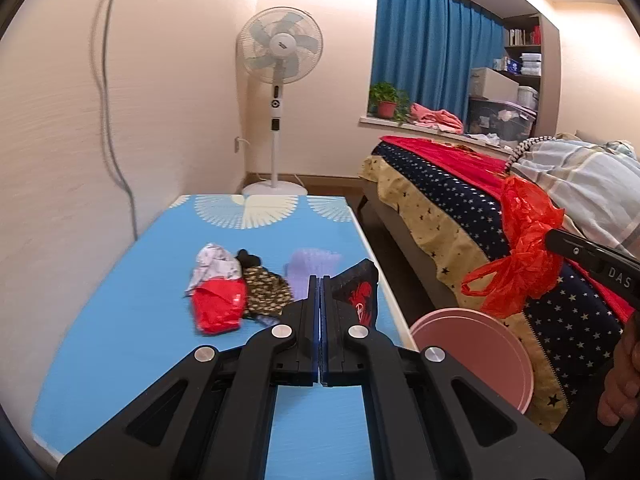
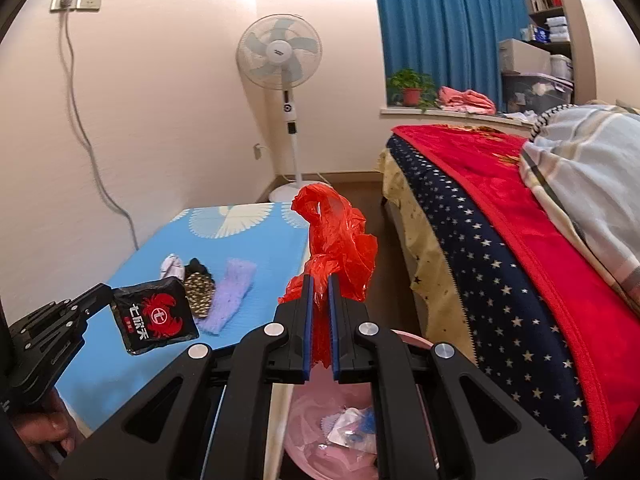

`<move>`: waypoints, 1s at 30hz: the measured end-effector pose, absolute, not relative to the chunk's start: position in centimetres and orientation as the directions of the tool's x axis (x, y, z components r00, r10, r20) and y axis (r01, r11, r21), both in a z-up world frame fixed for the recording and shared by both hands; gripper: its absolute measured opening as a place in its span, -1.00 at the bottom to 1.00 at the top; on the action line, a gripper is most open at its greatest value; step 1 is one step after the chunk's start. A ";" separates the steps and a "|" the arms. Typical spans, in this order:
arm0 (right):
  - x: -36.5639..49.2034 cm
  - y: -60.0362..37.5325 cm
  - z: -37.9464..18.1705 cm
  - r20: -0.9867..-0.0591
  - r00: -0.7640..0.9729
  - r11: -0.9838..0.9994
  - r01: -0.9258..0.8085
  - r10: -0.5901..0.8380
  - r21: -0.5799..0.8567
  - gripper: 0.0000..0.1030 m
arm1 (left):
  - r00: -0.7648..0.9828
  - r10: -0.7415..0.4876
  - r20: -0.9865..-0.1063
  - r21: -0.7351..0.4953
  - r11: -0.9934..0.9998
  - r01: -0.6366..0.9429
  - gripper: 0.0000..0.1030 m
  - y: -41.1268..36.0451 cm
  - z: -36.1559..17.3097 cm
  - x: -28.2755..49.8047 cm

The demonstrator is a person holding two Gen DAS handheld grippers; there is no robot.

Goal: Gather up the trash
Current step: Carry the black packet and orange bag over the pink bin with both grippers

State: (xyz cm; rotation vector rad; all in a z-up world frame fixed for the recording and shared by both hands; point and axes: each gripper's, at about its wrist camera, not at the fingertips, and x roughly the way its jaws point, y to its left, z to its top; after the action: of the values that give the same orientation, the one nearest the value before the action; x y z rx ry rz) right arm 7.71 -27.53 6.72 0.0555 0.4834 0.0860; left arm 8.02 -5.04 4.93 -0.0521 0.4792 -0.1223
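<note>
My left gripper (image 1: 321,280) is shut on a black snack packet with a red crab print (image 1: 358,296), held above the blue table's right side; it also shows in the right wrist view (image 2: 154,314). My right gripper (image 2: 320,280) is shut on a crumpled red plastic bag (image 2: 336,236), held above the pink bin (image 2: 320,432) beside the table; the bag also shows in the left wrist view (image 1: 520,248). The bin (image 1: 476,344) holds wrappers. A red and white wrapper (image 1: 218,296) lies on the table.
A leopard-print sock (image 1: 266,292) and a purple sock (image 1: 312,268) lie on the blue table (image 1: 140,320). A bed with a star-print cover (image 1: 460,216) stands right of the bin. A standing fan (image 1: 278,80) is at the far wall.
</note>
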 end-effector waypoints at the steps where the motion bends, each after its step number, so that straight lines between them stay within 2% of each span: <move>1: 7.7 -27.8 6.7 -0.463 0.882 0.996 -0.057 0.084 0.072 -0.86 | 0.879 -0.136 -0.457 -0.079 0.991 0.112 -1.00 -5.3 4.9 8.1; 16: 8.1 -30.3 6.4 -0.470 0.882 0.998 0.058 -0.034 0.036 -0.86 | 0.848 -0.248 -0.468 -0.093 0.968 0.232 -1.00 -11.3 3.6 9.2; 30: 9.0 -31.4 5.8 -0.497 0.864 0.994 0.108 -0.082 0.024 -0.86 | 0.793 -0.325 -0.515 -0.112 0.943 0.314 -1.00 -15.7 1.1 10.6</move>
State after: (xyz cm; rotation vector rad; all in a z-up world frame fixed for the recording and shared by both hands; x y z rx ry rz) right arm 9.02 -31.42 5.79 0.0514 0.5179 -0.0996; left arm 10.59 -15.70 1.07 -0.0206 0.5578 -0.3437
